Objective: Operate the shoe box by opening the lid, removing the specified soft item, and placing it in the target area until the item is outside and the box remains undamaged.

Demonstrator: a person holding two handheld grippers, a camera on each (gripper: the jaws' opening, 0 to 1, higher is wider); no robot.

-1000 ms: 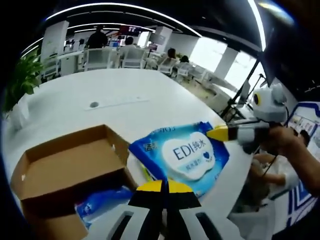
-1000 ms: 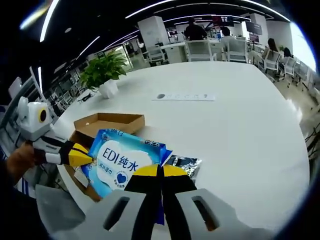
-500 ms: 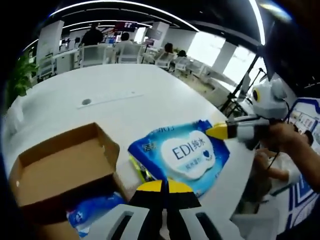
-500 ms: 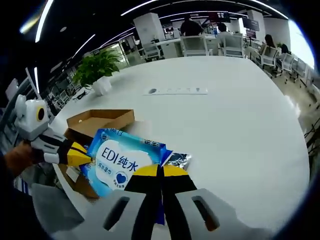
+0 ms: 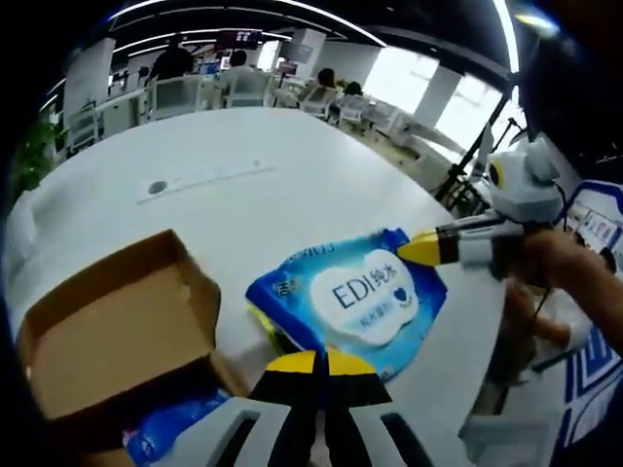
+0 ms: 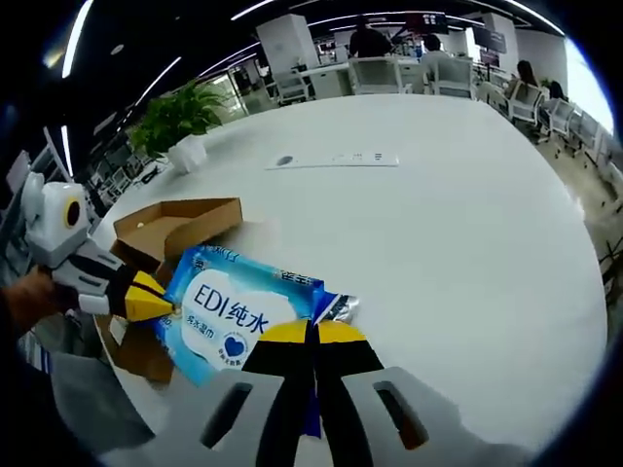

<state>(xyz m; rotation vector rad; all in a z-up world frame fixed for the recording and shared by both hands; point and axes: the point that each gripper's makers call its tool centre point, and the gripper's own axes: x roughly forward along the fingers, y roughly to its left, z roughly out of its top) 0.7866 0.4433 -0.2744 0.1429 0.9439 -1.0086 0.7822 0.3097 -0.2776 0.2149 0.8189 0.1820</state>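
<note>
A blue and white wet-wipes pack (image 5: 350, 297) hangs over the white table, held at two ends. My left gripper (image 5: 318, 362) is shut on its near edge, and my right gripper (image 5: 421, 251) comes in from the right, shut on the far corner. In the right gripper view the same pack (image 6: 234, 311) stretches between my right gripper (image 6: 310, 333) and my left gripper (image 6: 151, 297). The brown shoe box (image 5: 107, 331) stands open to the left of the pack, with another blue pack (image 5: 170, 423) at its near side. The box (image 6: 175, 224) lies just beyond the pack.
A silvery packet (image 6: 336, 309) peeks out under the pack. A flat socket strip (image 6: 336, 159) lies mid-table and a potted plant (image 6: 175, 117) stands at its far left edge. White chairs and people sit beyond the table. A person's hand (image 5: 569, 268) holds the right gripper.
Both views have shifted slightly. The pack, still held by both grippers, sits a little farther from the open box than a second ago.
</note>
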